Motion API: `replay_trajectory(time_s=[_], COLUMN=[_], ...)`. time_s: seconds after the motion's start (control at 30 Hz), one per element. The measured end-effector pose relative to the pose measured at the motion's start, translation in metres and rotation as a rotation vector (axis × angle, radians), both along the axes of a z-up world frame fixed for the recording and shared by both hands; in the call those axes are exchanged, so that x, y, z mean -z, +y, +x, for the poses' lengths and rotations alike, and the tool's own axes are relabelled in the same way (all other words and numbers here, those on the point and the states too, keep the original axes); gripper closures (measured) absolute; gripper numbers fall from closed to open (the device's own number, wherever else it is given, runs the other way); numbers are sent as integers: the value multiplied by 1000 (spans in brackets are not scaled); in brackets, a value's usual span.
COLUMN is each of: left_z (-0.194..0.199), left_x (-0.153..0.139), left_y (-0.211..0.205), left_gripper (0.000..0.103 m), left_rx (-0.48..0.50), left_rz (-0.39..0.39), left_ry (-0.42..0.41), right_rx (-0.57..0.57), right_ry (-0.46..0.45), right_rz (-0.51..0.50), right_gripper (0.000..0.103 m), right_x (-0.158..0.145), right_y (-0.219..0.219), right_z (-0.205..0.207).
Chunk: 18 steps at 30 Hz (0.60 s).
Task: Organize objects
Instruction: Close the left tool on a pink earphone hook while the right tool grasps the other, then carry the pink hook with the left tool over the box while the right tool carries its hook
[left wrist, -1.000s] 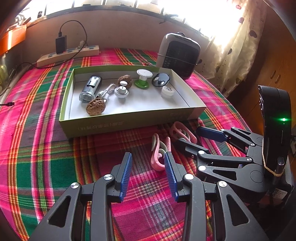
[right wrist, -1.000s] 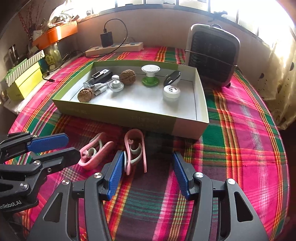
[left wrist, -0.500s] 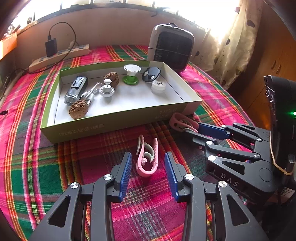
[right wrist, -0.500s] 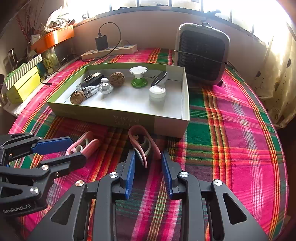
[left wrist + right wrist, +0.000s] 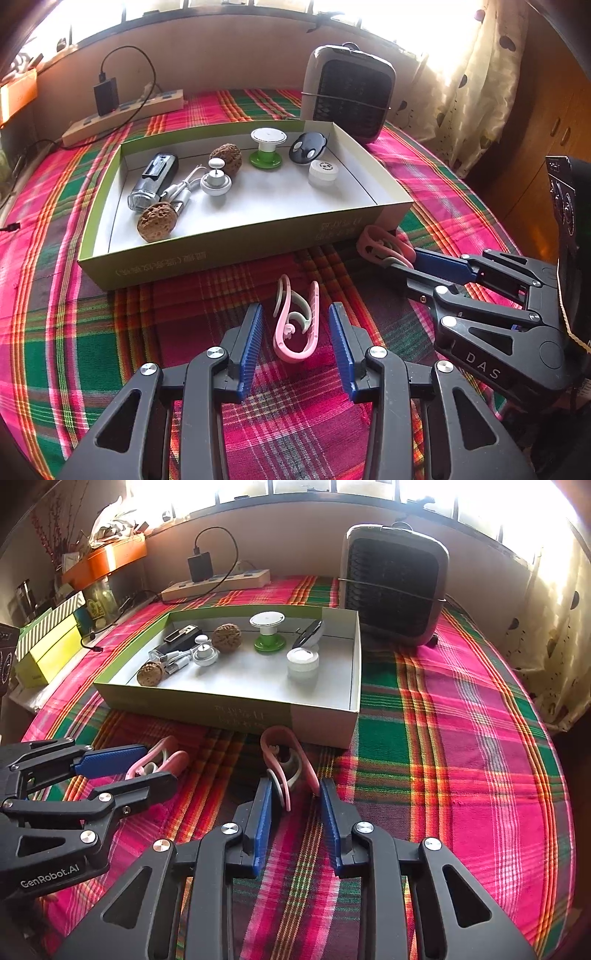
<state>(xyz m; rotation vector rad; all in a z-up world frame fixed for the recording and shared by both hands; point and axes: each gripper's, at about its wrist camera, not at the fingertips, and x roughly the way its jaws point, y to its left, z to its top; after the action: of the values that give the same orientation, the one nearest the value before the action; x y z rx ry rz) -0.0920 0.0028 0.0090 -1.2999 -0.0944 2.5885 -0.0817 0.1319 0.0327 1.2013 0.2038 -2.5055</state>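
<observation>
Two pink clips lie on the plaid cloth in front of a shallow green box (image 5: 221,254). My left gripper (image 5: 295,325) is open, its blue pads on either side of one pink clip (image 5: 295,328), not touching it. My right gripper (image 5: 295,794) is shut on the other pink clip (image 5: 286,757), which tilts up near the box's front right corner; it also shows in the left wrist view (image 5: 384,247). The box (image 5: 325,720) holds two walnuts, a lighter, a cable, white knobs, a green spool and a black fob.
A grey heater (image 5: 393,587) stands behind the box at the right. A power strip with a charger (image 5: 218,583) lies at the back. Yellow boxes (image 5: 48,642) and clutter sit at the left edge. A curtain (image 5: 480,74) hangs at the right.
My right gripper closed onto its pink clip and lifted its end. My left gripper moved forward so the other clip sits between its open pads.
</observation>
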Motion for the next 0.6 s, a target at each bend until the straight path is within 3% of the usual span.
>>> replay_trajectory(time_s=[0.23, 0.37, 0.6], left_z=[0, 0, 2], left_x=[0, 0, 1], left_y=[2, -1, -3], left_gripper=[70, 81, 81], left_rx=[1, -11, -13], left_rz=[-16, -27, -26], left_ry=[5, 5, 9], right_rx=[0, 1, 1], right_ry=[1, 3, 4], right_rz=[2, 7, 13], right_gripper=[76, 76, 76], right_x=[0, 0, 0], right_y=[0, 0, -1], right_z=[0, 2, 2])
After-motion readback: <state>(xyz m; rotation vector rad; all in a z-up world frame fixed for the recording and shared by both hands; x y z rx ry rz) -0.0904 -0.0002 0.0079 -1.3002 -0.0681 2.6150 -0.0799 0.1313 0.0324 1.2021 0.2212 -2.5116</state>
